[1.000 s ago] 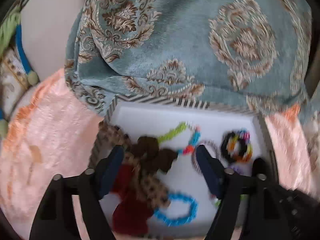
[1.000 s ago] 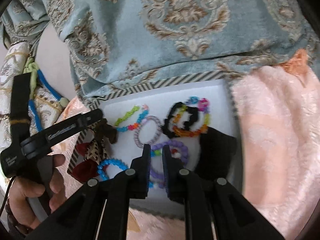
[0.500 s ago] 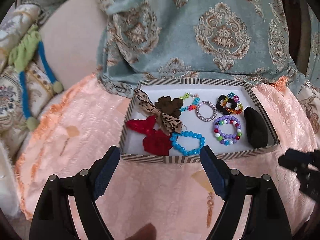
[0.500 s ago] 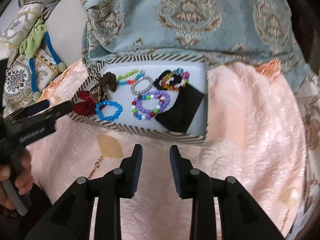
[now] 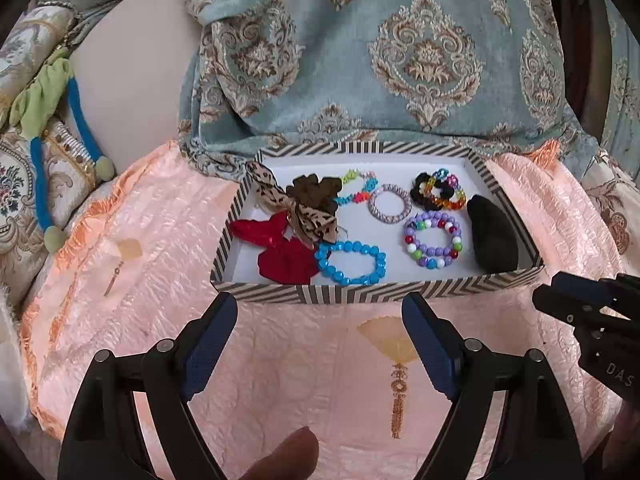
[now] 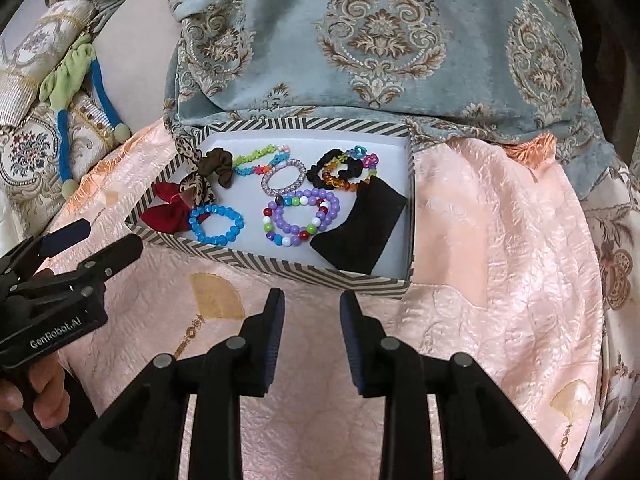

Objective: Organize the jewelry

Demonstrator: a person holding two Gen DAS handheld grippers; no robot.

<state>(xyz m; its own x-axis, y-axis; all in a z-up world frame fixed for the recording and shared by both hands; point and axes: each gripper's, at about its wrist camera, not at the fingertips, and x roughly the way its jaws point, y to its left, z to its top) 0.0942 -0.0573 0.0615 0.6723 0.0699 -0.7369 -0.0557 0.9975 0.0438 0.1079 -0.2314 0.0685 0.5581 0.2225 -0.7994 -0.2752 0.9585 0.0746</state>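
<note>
Peach quilted cover spreads under everything; on it sits the striped box, its long side running across my view, with blue patterned cloth draped behind it. Inside lie a black pouch at the right end, lengthwise toward me, red and leopard bows at the left, then the purple bead bracelet, blue bead bracelet and smaller rings flat between them. My left gripper hangs before the box, jaws wide apart and empty; my right gripper has jaws slightly apart, also empty. I judge the bows' tangle risks dragging the blue bracelet along if I grab carelessly.
</note>
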